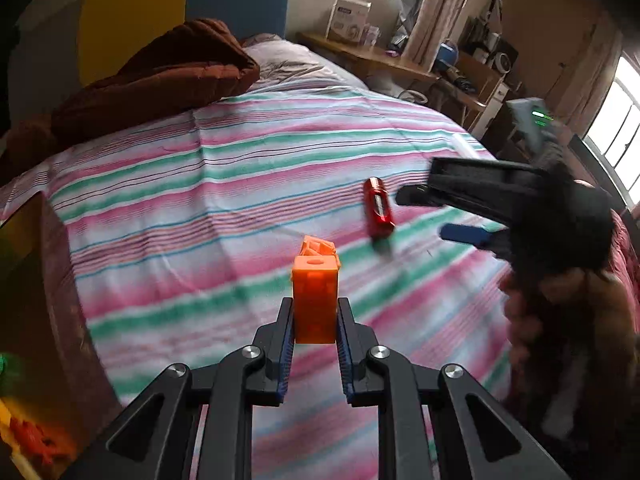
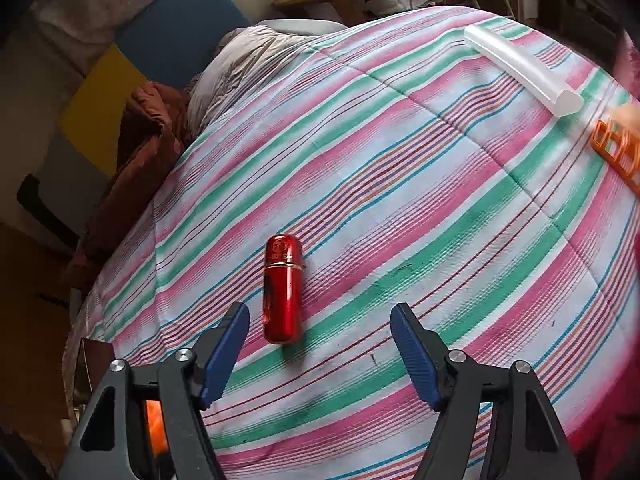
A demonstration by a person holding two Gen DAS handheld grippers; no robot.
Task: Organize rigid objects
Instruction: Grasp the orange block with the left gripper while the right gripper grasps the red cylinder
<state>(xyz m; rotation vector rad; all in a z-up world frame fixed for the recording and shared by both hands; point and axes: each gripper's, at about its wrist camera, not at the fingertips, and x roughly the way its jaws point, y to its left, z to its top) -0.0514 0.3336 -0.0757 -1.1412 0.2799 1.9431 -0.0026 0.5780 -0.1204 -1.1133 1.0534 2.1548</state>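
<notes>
Left gripper (image 1: 315,320): I am clamping the orange block (image 1: 315,300) upright between the pads.
Right gripper (image 2: 320,350): I am holding it spread, empty; red capsule (image 2: 282,288) lying just ahead on the striped bedspread (image 2: 440,200).

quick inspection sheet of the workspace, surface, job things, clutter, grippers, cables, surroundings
surface: striped bedspread, wrinkled.
job's things: orange block held above the bed; red canister lying flat; translucent tube and orange frame piece near the bed's far edge.
clutter: brown blanket bunched at the head end.
grippers: left gripper shut on the orange block; right gripper open, the red canister just ahead.
cables: nothing seen on the bed.
surroundings: wooden desk with a white box, curtains, windows.
</notes>
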